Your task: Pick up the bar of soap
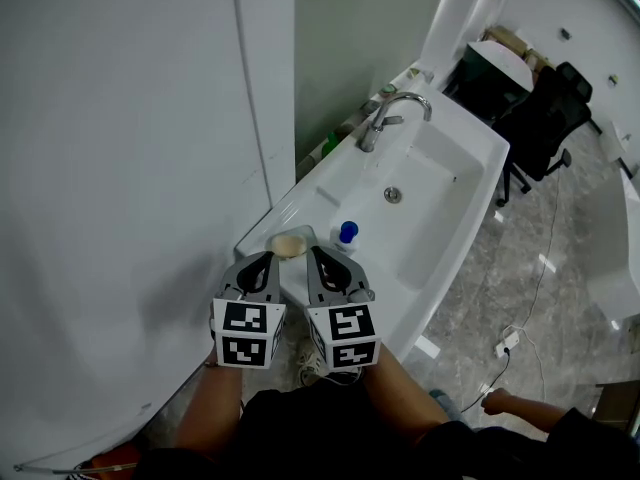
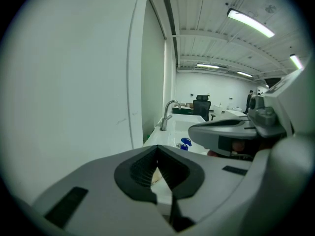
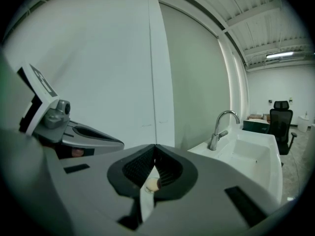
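Note:
The bar of soap (image 1: pixel 288 243) is a tan oval lying on the near left corner of the white sink top (image 1: pixel 322 196). Both grippers hover side by side just short of it. My left gripper (image 1: pixel 263 260) points at the soap's left edge with its jaws shut and nothing held. My right gripper (image 1: pixel 318 254) sits just right of the soap, also shut and empty. In the left gripper view a sliver of soap (image 2: pixel 155 177) shows through the gap below the closed tips (image 2: pixel 157 147). The right gripper view shows the soap (image 3: pixel 153 184) the same way below the tips (image 3: pixel 155 145).
A small blue-capped bottle (image 1: pixel 347 233) stands on the sink top right of the soap. The chrome faucet (image 1: pixel 385 118) and basin with drain (image 1: pixel 393 195) lie beyond. A white wall (image 1: pixel 120 148) runs close on the left. A black office chair (image 1: pixel 545 118) and floor cables (image 1: pixel 510 340) are to the right.

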The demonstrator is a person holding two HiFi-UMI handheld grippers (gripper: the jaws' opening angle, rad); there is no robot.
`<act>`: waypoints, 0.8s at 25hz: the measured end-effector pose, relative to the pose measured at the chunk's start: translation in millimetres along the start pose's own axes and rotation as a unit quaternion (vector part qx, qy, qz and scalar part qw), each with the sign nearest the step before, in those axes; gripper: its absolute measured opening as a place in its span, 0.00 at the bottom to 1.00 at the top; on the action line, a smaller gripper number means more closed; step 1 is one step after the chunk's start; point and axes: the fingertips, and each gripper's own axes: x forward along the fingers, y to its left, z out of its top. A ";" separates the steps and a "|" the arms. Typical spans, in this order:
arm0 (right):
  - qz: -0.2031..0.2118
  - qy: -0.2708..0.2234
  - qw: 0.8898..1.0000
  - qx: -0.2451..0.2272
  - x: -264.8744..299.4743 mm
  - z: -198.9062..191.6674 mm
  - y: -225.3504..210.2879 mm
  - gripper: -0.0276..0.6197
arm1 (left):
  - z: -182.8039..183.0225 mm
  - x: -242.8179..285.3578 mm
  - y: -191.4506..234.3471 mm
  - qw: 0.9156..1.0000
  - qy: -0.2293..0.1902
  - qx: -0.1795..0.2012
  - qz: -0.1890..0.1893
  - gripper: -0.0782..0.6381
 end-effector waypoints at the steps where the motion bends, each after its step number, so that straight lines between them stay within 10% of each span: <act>1: 0.004 0.001 1.000 0.000 2.3 0.0 0.0 0.05 | 1.0 2.3 0.8 1.000 0.001 0.000 0.002 0.11; 20: 0.028 0.019 0.999 0.020 27.3 -8.7 -12.4 0.05 | 1.2 32.9 1.0 1.000 0.026 -0.001 0.005 0.11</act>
